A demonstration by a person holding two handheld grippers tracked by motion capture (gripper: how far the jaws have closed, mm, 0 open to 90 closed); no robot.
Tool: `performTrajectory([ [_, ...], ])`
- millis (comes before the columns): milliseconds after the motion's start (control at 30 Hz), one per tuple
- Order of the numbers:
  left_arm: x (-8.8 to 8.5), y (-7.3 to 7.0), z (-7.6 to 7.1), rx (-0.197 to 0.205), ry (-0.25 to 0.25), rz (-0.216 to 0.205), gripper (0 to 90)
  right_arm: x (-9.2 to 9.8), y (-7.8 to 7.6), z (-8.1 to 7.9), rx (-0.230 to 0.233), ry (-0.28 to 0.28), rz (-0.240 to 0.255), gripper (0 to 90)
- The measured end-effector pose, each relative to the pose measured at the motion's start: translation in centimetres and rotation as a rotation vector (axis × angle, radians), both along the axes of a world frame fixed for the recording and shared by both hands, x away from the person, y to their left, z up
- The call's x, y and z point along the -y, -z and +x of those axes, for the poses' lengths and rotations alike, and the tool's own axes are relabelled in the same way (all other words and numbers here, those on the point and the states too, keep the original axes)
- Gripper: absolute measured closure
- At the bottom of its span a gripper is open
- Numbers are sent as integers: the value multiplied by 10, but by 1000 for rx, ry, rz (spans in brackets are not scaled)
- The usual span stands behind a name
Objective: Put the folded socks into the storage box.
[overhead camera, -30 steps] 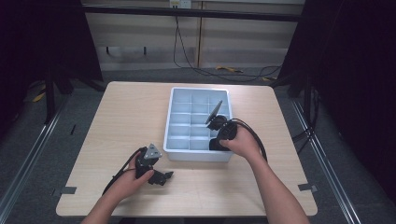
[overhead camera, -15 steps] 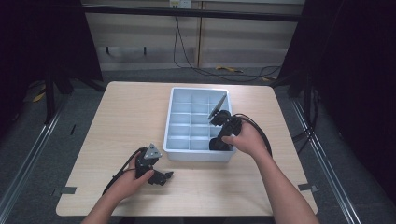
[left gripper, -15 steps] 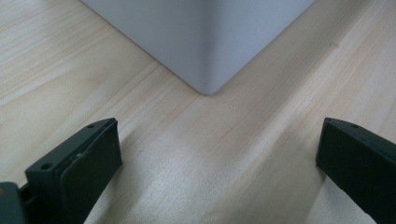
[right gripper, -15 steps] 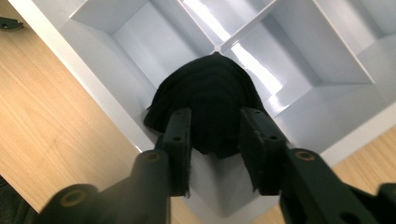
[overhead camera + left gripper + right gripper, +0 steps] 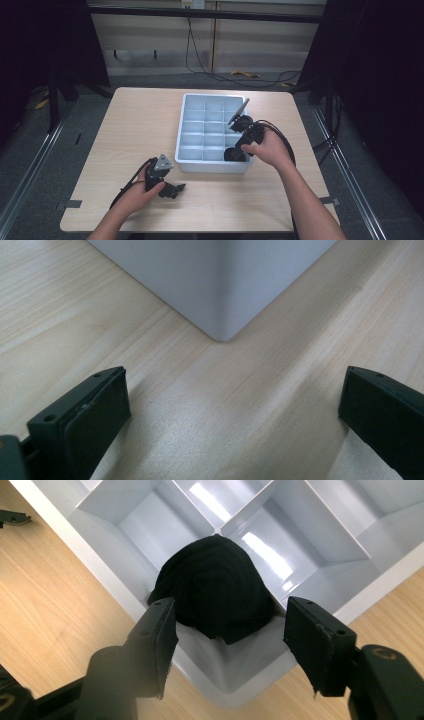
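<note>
A white tray (image 5: 186, 120) with several compartments stands mid-table. A black rolled cloth bundle (image 5: 215, 590) lies in its front right corner compartment (image 5: 234, 155). My right gripper (image 5: 230, 630) hangs just above it, pointing down, and its jaws have just been opening. They stand apart on either side of the bundle without pressing on it. In the high view the right gripper (image 5: 239, 145) is over that corner. My left gripper (image 5: 176, 190) rests on the table in front of the tray's left corner (image 5: 220, 290). The left gripper (image 5: 232, 400) is wide open with bare wood between the jaws.
The tray's other compartments (image 5: 310, 540) look bare. Cables trail from both grippers across the wooden table (image 5: 135, 125). Dark floor and metal rails surround the table, with cabinets behind.
The right hand has lifted a little above the tray's front right corner, and the black bundle stays in that compartment. The left hand has not moved.
</note>
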State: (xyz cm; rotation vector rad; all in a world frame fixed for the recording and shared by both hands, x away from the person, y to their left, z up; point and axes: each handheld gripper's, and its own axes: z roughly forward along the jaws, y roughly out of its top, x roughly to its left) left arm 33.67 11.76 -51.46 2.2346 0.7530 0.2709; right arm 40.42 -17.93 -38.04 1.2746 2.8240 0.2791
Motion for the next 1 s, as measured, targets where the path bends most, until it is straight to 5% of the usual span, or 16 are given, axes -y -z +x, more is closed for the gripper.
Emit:
performTrajectory([
  [1000,0,0,0,0,-2,0,0,37,-19,-20,68,27,48,252],
])
